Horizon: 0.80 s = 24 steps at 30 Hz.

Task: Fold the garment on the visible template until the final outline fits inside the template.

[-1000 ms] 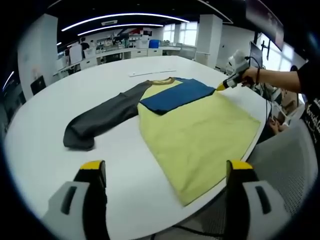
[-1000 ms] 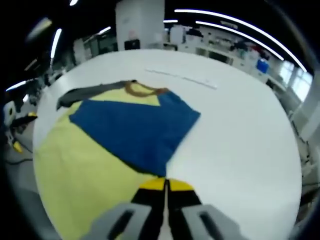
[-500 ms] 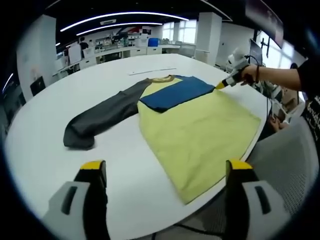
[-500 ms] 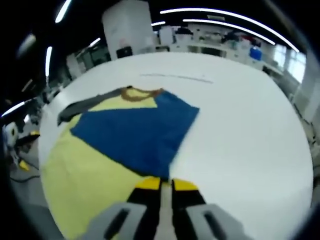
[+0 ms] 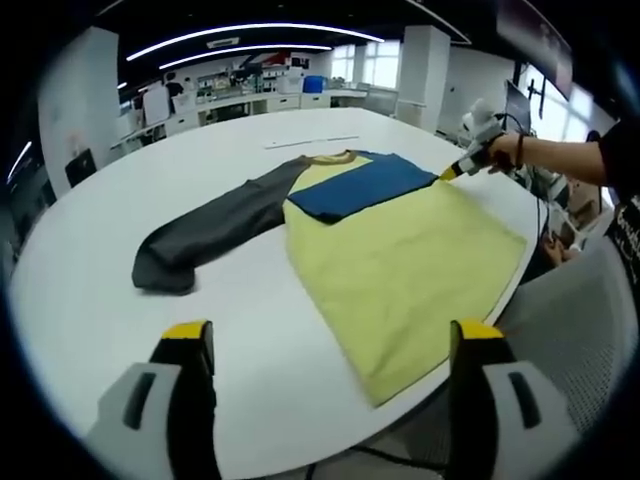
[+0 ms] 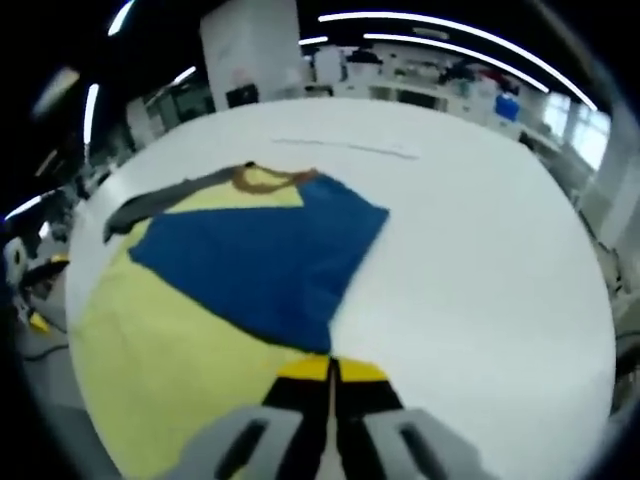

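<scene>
White table point(image 5: 90, 290), partly folded garment point(image 5: 400, 260)

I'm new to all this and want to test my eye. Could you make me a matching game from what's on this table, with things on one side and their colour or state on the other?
Things:
1. spread-out sleeve
2. folded-over sleeve
3. shirt body
4. left gripper

Colour or state:
A. blue
B. jaws wide apart
C. dark grey
D. pale yellow

Pairs: 1-C, 2-A, 3-D, 4-B
</scene>
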### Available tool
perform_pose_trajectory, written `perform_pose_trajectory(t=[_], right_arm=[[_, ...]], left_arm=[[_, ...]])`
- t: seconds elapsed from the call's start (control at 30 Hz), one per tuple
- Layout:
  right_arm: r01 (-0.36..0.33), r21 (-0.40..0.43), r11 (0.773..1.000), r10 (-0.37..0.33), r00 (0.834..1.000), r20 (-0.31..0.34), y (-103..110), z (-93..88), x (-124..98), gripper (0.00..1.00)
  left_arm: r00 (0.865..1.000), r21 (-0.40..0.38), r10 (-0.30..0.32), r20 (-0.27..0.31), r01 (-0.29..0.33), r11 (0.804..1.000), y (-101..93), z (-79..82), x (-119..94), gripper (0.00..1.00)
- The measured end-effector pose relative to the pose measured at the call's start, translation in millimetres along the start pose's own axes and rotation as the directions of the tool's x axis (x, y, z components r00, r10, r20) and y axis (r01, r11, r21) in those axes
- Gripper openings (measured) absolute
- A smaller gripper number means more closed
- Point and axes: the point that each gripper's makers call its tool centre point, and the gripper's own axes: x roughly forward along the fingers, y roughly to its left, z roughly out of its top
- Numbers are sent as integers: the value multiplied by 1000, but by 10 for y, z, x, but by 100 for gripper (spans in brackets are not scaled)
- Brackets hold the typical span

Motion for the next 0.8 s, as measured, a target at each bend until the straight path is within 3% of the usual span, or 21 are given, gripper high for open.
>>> perform_pose_trajectory(t=[0.2,0.37,0.43,0.5,0.8], right_arm=[[34,-47,998,-34,999,-11,-31,-4,-21,0],[33,-38,999,-33,999,-14,-97,-9,11,0],[38,-41,998,-39,999,-16,-47,-31,-53,0],[38,-39,999,-39,999,-17,-148,-18,5,0],[45,-37,998,-46,999,-22,-224,-46,-45,0]], left_arm=[[1000,-3,8,2,-8,1000,20,0,-10,96],[1000,-2,15,-8,-16,1000,65,-22,-16,96],[1000,-3,21,-8,-21,1000,104,-14,-19,95],[1000,-3,30,-4,-30,1000,152,7,-22,95],[997,-57,76,24,-75,996,393,95,-28,94]])
